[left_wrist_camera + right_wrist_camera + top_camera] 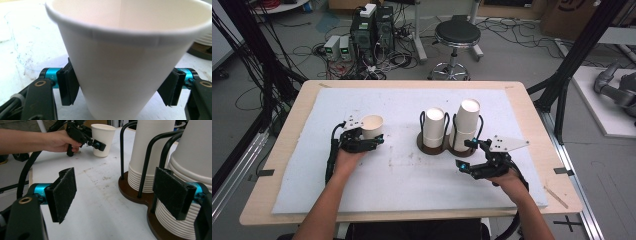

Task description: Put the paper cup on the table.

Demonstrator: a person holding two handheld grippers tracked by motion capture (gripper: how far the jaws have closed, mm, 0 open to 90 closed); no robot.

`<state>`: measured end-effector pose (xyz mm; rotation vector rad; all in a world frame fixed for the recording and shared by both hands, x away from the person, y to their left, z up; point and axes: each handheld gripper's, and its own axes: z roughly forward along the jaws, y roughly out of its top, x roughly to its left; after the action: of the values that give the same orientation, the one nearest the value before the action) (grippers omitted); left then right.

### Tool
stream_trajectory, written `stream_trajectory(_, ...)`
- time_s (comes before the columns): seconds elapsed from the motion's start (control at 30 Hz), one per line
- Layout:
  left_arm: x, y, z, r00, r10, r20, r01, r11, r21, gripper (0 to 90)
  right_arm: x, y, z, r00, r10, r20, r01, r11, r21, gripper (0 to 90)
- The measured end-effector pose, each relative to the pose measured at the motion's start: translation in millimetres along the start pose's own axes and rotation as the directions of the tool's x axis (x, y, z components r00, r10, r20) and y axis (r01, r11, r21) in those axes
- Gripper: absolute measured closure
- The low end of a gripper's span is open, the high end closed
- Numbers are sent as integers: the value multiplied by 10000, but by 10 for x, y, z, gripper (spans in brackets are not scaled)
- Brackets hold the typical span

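Left gripper (373, 138): jaws straddle the paper cup (372, 126), left pad touching its wall, right pad just off it, so no real clamp. Cup stands upright on the white mat (362, 190), toward the desk's left edge. Right gripper (466, 154): jaws wide, nothing between them, just beside the cup rack (434, 147) holding two inverted stacks mid-desk.

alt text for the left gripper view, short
A white paper cup stands upright, rim up, between the two black pads of the left hand-held gripper; the pads sit close beside its lower wall with small gaps, on a scuffed white table mat.
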<state>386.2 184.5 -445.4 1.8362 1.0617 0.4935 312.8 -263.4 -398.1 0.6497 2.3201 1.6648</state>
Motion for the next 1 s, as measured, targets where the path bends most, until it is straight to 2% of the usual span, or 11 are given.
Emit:
stream_trajectory(0.2, -19, -25, -40, 10000, 76, 33, -77, 9998, 194, 276, 7, 0, 0, 10000, 24, -30, -24, 10000, 6, 199)
stream_trajectory(0.3, -30, -47, -77, 10000, -27, 10, 27, 10000, 32, 257, 7, -2, 5, 10000, 43, -60, -43, 10000, 45, 199)
stream_trajectory(0.57, -28, -138, -245, 9995, -308, 68, 311, 9980, -558, 244, 13, -7, 16, 10000, 42, -45, -42, 9999, 117, 199)
stream_trajectory(0.77, -26, -230, -411, 9986, -443, 304, 472, 9936, -1022, 244, 12, -20, 30, 10000, 22, -45, -21, 9997, 226, 199)
stream_trajectory(1.0, -73, -239, -610, 9983, -312, 492, 389, 9856, -1648, 244, 19, -32, 51, 10000, -2, -10, 3, 9993, 364, 199)
